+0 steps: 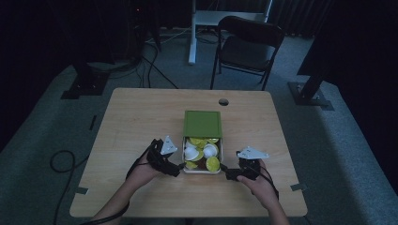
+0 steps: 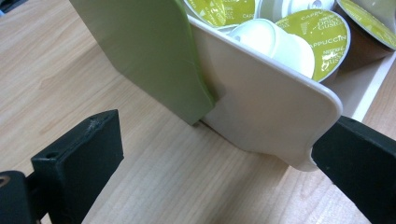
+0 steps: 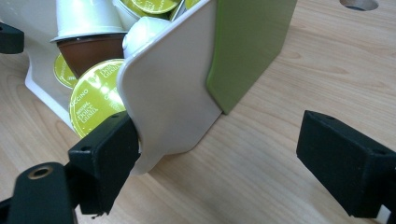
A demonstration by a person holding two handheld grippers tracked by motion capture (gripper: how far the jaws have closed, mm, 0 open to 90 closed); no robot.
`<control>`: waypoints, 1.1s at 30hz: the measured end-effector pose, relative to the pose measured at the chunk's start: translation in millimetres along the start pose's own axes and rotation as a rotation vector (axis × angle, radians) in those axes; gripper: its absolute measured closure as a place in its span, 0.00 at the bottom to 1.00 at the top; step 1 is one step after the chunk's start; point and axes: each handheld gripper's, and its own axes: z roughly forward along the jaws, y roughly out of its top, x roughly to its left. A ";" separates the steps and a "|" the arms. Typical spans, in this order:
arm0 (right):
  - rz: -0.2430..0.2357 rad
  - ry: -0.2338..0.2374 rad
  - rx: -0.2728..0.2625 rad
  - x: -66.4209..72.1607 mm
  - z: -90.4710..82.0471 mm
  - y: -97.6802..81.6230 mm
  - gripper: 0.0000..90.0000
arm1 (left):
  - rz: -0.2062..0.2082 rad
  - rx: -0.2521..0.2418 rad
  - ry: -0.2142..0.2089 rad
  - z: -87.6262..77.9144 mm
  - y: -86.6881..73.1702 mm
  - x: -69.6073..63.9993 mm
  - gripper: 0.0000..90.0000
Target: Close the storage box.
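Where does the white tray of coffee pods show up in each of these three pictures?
High view: the tray lies at the table's centre, slid out of the green sleeve, between the two tools.
Left gripper view: its white wall fills the upper right, its corner at the right jaw.
Right gripper view: its wall stands centre left, its corner at the left jaw.
Shared landmark: the green sleeve.

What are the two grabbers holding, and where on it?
Nothing is clamped. The left gripper and the right gripper are both open, each with one jaw against a near corner of the white drawer full of coffee pods.
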 end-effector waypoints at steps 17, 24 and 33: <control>0.034 0.009 -0.008 -10.7 13.5 8.5 0.14 | -0.017 -0.004 0.013 11.0 10.8 9.0 0.03; 0.043 0.008 -0.010 -13.6 18.9 11.7 0.14 | -0.035 -0.009 0.024 14.9 12.4 14.6 0.03; 0.053 -0.002 -0.006 -16.8 25.8 16.5 0.14 | -0.045 -0.007 0.035 18.6 15.8 20.3 0.03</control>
